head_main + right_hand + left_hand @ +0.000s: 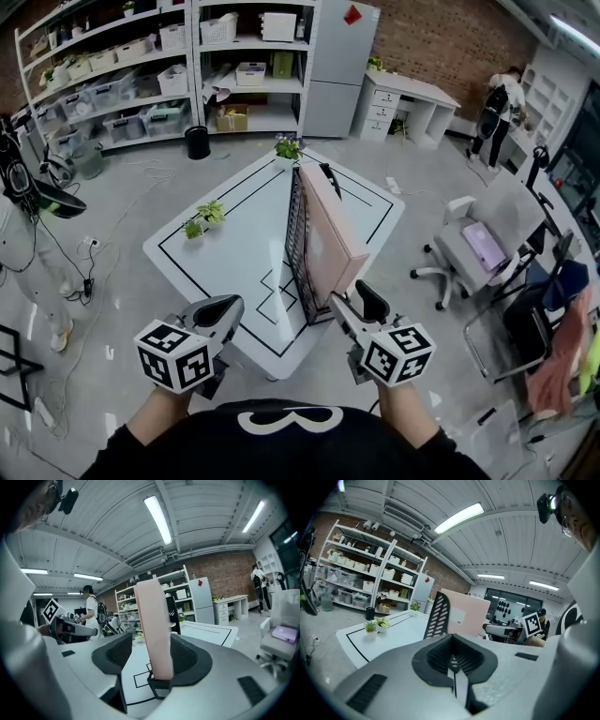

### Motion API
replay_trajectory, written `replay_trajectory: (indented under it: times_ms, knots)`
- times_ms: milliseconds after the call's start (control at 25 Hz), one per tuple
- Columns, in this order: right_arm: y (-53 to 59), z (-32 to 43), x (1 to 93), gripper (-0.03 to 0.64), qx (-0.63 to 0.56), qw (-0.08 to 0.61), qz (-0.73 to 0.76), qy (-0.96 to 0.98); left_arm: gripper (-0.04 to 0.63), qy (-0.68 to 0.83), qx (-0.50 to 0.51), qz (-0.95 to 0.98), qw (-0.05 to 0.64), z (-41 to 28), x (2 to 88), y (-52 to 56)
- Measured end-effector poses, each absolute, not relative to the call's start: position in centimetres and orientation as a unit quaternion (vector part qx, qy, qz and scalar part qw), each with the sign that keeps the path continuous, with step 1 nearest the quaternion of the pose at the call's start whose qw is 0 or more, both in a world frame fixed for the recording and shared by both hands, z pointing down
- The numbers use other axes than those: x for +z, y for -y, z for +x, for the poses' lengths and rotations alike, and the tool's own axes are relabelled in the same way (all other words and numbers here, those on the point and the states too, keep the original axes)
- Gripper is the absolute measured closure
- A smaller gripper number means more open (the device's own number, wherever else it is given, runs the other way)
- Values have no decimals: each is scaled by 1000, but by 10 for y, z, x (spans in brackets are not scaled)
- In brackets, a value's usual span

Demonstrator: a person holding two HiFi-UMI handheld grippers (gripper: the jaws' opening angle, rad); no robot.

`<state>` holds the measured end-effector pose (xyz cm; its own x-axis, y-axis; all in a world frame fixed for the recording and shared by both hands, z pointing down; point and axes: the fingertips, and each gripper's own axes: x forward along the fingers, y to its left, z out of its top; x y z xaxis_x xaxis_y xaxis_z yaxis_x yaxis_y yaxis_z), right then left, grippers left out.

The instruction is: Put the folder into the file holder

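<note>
Pink folder [334, 232] stands upright on edge on the white table [220, 258], flat against the right side of the black mesh file holder [296, 230]. It looks seated in the holder's slot, though the base is hidden behind the folder, so that is a judgement.

Right hand-held gripper [358, 307] is at the near end of the folder with its jaws wide apart. The folder's near edge sits between them; there is a clear gap on one side and no pinch showing on the other. The folder looks let go and seems to stand on its own, propped by the mesh wall.

Left hand-held gripper [217, 312] hangs near the table's near edge, well left of the holder, jaws together with nothing between them. It isn't steadying anything.

Task looks basically done. The next move would be backing the right hand-held gripper straight off toward the near side; the risk is snagging the edge and tipping the folder.
</note>
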<state>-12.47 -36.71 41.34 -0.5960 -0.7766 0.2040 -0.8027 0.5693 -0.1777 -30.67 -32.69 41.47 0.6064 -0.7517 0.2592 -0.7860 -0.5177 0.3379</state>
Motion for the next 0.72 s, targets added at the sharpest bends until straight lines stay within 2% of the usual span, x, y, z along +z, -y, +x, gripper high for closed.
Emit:
replay_trajectory:
  times_ms: [120, 160, 240, 280, 400, 720]
  knots:
    - [342, -119, 396, 373, 134, 35, 413, 900, 589, 424, 33, 880, 213, -284, 403, 309]
    - [331, -120, 392, 414, 140, 27, 392, 909, 589, 418, 31, 883, 211, -276, 399, 304]
    - [308, -127, 385, 551, 156, 18, 338, 928, 589, 406, 28, 889, 209, -260, 391, 293]
    - [297, -130, 384, 597, 163, 18, 313, 936, 589, 399, 28, 892, 209, -252, 387, 287]
    - [273, -134, 381, 612, 172, 23, 275, 946, 589, 381, 28, 901, 205, -230, 377, 271]
    - [254, -112, 371, 614, 153, 25, 286, 946, 589, 343, 39, 921, 182, -184, 365, 243]
